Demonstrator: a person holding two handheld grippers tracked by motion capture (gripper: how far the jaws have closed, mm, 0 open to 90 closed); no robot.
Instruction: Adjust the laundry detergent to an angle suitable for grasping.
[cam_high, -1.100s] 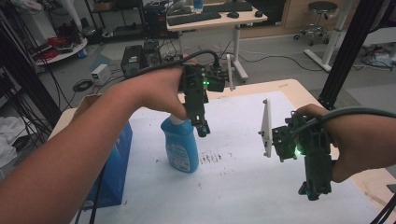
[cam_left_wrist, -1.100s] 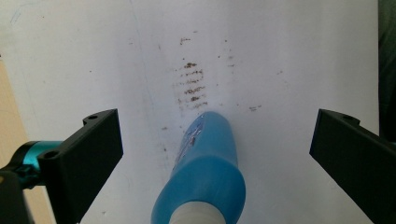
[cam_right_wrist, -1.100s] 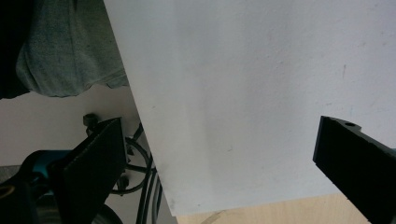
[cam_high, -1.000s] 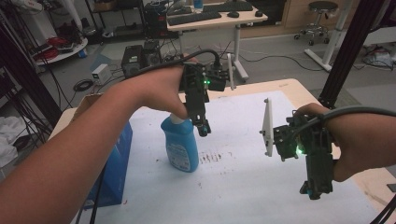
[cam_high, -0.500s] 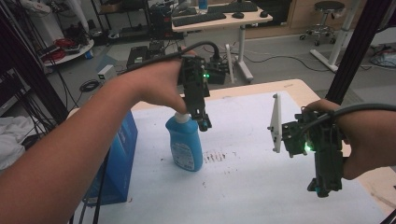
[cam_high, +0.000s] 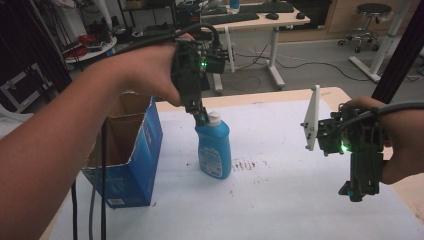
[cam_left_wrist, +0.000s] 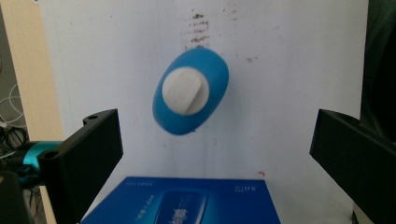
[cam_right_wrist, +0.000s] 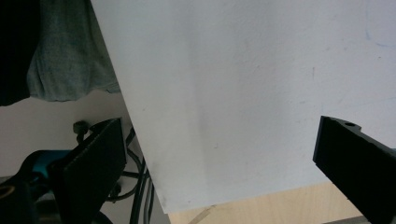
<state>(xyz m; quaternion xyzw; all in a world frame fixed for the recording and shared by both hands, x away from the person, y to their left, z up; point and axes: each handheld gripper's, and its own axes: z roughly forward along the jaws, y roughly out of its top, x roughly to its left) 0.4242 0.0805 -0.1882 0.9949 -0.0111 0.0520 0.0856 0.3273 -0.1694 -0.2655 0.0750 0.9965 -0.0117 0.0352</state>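
Even indoor light from overhead leaves the white-covered counter (cam_high: 280, 200) bright and almost shadowless in the high view, though that picture is soft and grainy, with the near forearm at the left blurred. In the left gripper view the blue plastic bottle with a white cap (cam_left_wrist: 190, 91) is fairly sharp, while the 2 black jaws at the bottom are out of focus. The right gripper view is dimmer, with a faint grey shading across the white sheet and dark, murky corners.

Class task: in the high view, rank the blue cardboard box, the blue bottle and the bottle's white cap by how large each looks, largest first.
1. blue cardboard box, clearly the largest, though it also stands a little nearer the camera.
2. blue bottle.
3. white cap, smallest, partly hidden by the left hand-held gripper just above it.
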